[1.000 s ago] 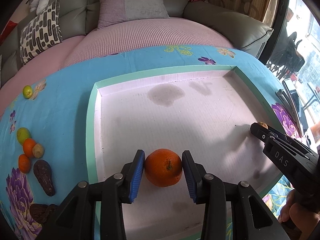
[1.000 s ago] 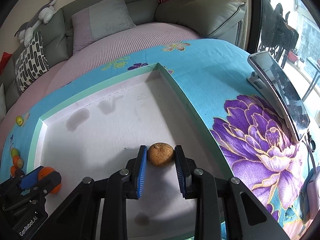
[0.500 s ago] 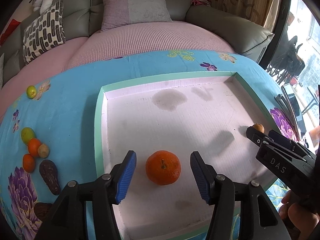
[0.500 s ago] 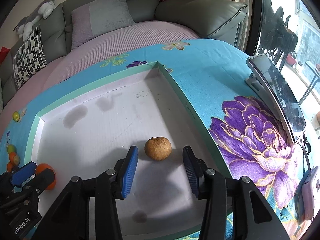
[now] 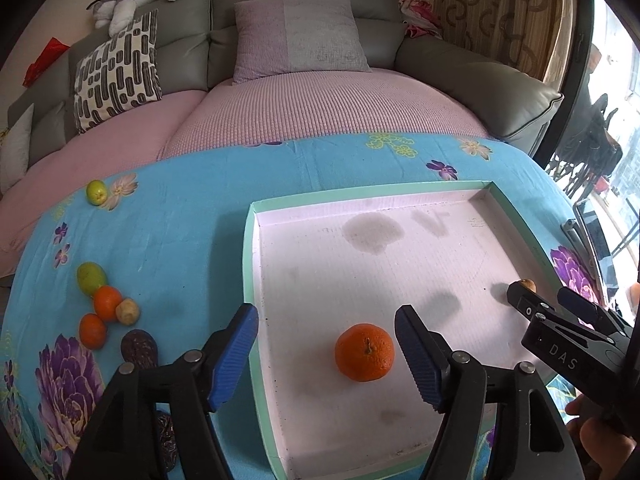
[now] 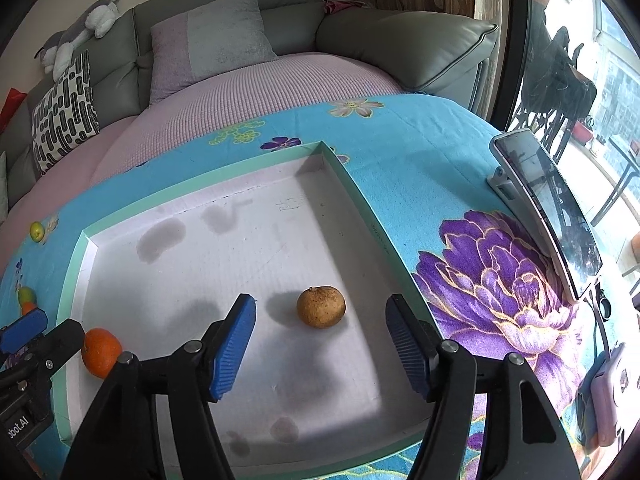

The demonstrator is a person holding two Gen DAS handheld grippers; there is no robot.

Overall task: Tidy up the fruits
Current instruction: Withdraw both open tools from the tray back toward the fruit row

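A shallow white tray with a green rim (image 5: 250,264) lies on the blue floral cloth. An orange (image 5: 364,352) rests in it near the front left; it also shows in the right wrist view (image 6: 101,352). My left gripper (image 5: 328,356) is open above it, jaws wide, not touching. A brown round fruit (image 6: 321,306) rests in the tray's right part. My right gripper (image 6: 320,344) is open just behind it, apart from it. Left of the tray lie loose fruits: a green one (image 5: 91,278), two oranges (image 5: 107,302), a small brown one (image 5: 128,311) and a dark one (image 5: 139,348).
Another green fruit (image 5: 96,192) lies at the cloth's far left. A phone on a stand (image 6: 544,208) stands right of the tray. A small pink device (image 6: 608,396) lies at the right edge. A grey sofa with cushions (image 5: 296,36) stands behind the table.
Both grippers have opened, letting go of the orange and the brown fruit, which now rest in the tray. Both grippers have drawn back and up.
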